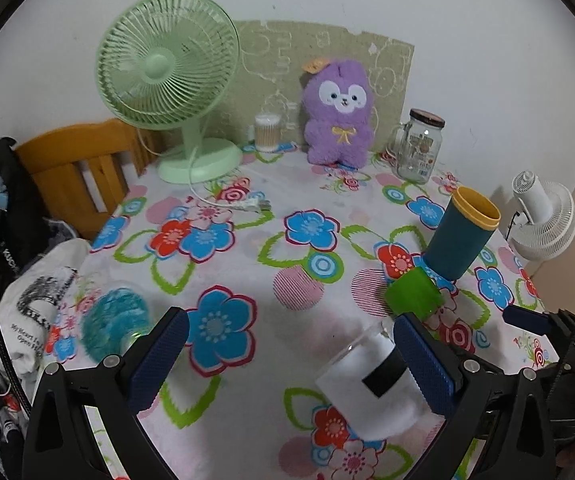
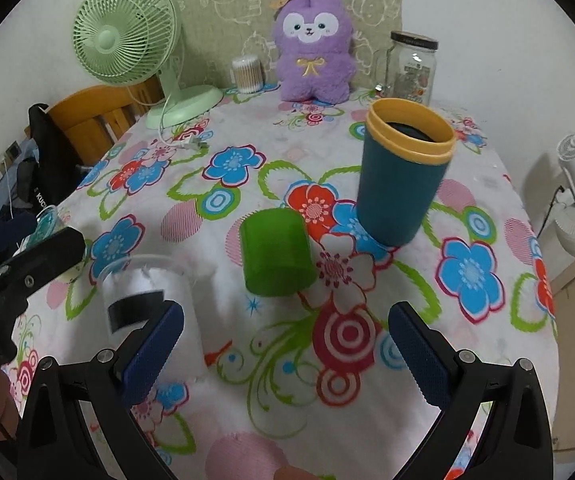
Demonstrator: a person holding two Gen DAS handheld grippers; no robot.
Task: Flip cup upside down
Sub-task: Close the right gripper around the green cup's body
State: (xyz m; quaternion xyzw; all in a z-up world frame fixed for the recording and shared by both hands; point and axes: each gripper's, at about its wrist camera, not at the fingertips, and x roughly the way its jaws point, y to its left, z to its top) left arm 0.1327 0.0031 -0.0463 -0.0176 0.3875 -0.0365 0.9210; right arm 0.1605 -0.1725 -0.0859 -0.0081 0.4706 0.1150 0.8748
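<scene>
A dark teal cup with a yellow rim (image 2: 401,172) stands upright, mouth up, on the flowered tablecloth (image 2: 247,352); it also shows in the left wrist view (image 1: 461,238). A green cup (image 2: 277,254) stands mouth down just left of it, also in the left wrist view (image 1: 413,294). A clear cup with white filling and a black label (image 1: 371,380) stands by my left gripper's right finger, also in the right wrist view (image 2: 143,296). My left gripper (image 1: 291,364) is open and empty. My right gripper (image 2: 287,356) is open and empty, short of the green and teal cups.
At the back stand a green desk fan (image 1: 167,80), a cotton swab jar (image 1: 267,132), a purple plush toy (image 1: 337,112) and a glass jar (image 1: 419,148). A teal textured glass (image 1: 113,320) sits at the left edge. A wooden chair (image 1: 79,168) and white fan (image 1: 543,216) flank the table.
</scene>
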